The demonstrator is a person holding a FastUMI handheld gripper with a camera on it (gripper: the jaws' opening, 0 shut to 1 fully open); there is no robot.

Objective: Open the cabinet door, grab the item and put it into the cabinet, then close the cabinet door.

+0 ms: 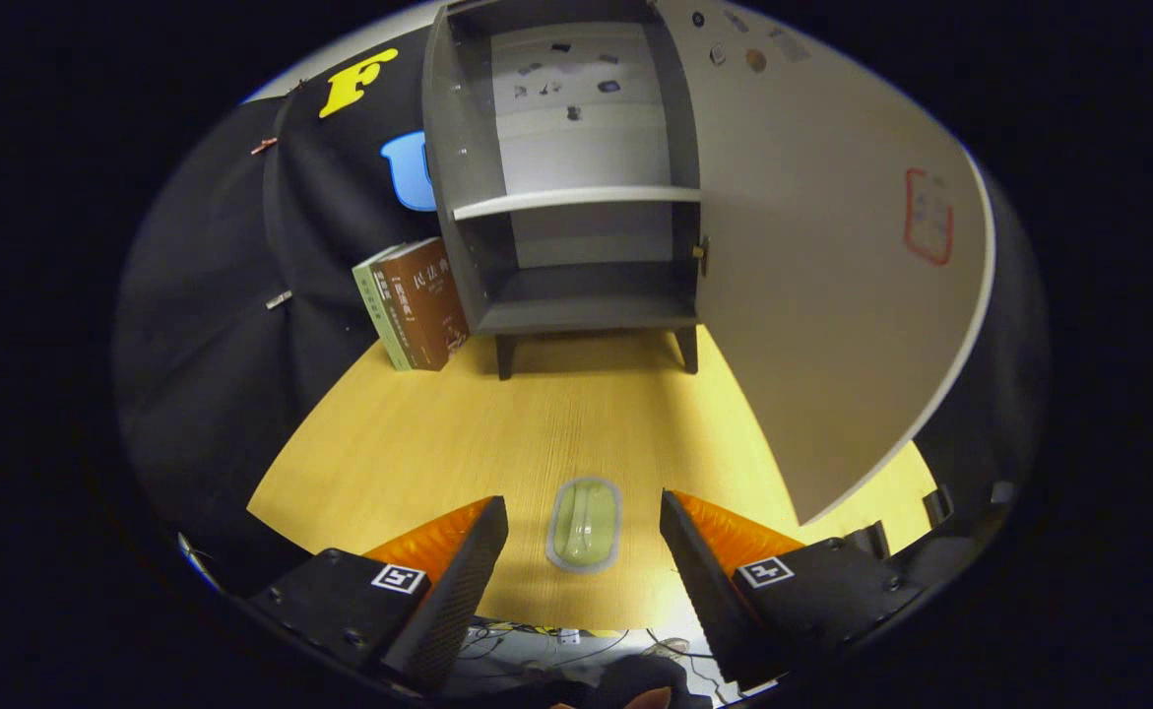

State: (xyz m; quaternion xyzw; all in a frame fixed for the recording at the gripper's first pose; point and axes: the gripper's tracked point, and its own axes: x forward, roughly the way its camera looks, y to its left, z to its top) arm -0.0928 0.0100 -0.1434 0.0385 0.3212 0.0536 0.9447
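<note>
While spread wide above the wooden table (418,443), gripper (584,522) fingers flanked — without touching — the pale green item (584,524); beyond, cabinet (576,256) with door (822,295) swung open.

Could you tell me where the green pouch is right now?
The green pouch lies flat on the wooden table between the open gripper jaws, in front of the open cabinet.

The cabinet (576,197) is cut off at the top of the frame, its roof unseen. Small dark marks on its back panel (568,79) are too small to identify. The red-outlined sticker (928,217) on the open door (812,276) is blurred. Book titles (418,305) are illegible. The table (537,423) near edge hides behind the parted tool (584,522).
</note>
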